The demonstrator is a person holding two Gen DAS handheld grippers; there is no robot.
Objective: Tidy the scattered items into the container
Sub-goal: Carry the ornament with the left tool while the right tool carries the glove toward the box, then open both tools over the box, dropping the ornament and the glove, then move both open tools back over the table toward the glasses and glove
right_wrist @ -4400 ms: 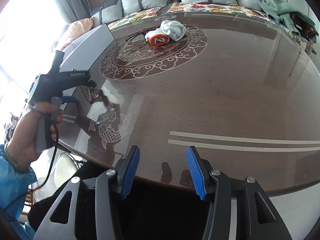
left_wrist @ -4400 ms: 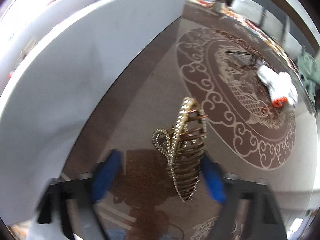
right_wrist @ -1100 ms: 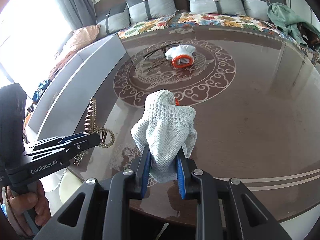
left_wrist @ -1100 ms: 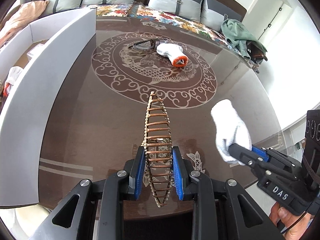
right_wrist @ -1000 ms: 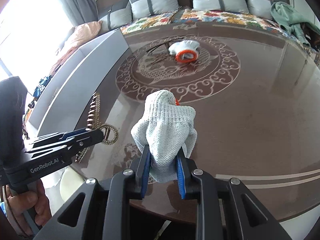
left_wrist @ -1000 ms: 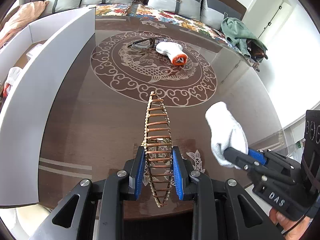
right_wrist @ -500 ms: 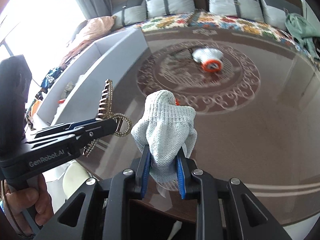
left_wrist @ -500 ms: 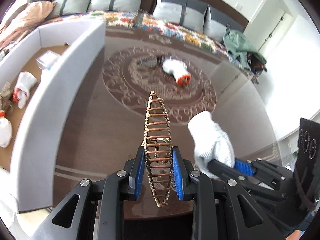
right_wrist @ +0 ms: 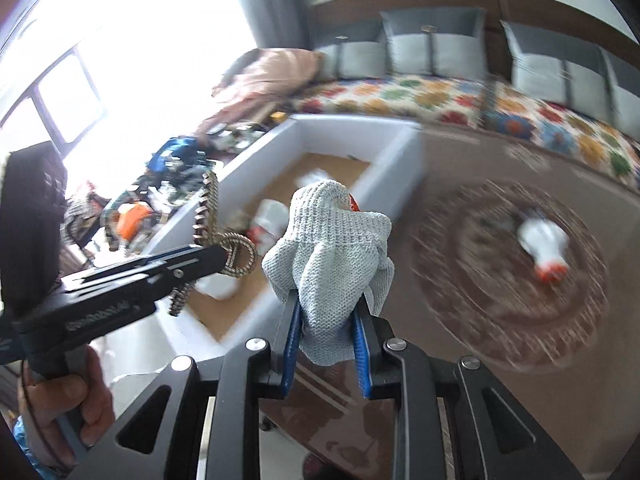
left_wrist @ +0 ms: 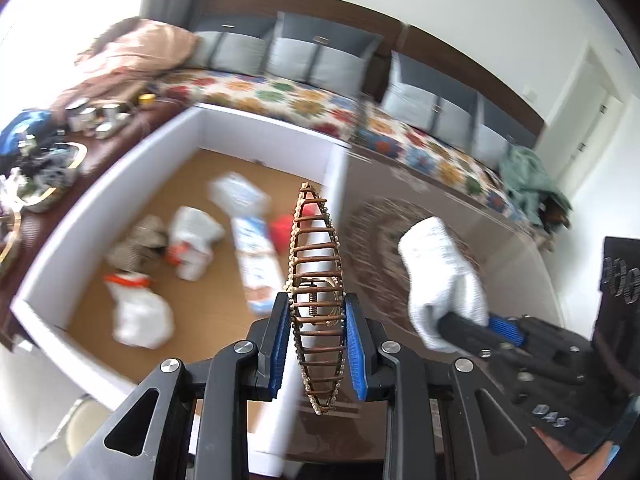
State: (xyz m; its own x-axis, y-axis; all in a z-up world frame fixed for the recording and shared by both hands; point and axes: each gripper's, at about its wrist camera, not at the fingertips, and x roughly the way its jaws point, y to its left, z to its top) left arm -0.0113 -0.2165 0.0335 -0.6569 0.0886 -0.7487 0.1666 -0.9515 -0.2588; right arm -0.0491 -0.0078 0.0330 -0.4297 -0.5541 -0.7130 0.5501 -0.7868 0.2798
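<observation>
Closest in, at the bottom middle of the left wrist view, the left gripper is clamped on one bronze hair claw studded with beads, its two blue pads pressing the claw's sides so it stands upright between them. At the lower right of that view the right gripper pinches one white knitted glove; the right wrist view shows the same glove bunched between narrowed jaws, an orange cuff peeking behind it. One hand grips the left tool's handle at the lower left there.

Beyond both sits one white-walled container with a brown floor, in the left half of the left view. Its contents are blurred: about three white gloves with orange cuffs, one long packet, one clear packet, a red thing and a brownish lump.

On the dark patterned worktop, right of the container, one more glove lies. Farthest back runs a flowered bench with four grey cushions countable.
</observation>
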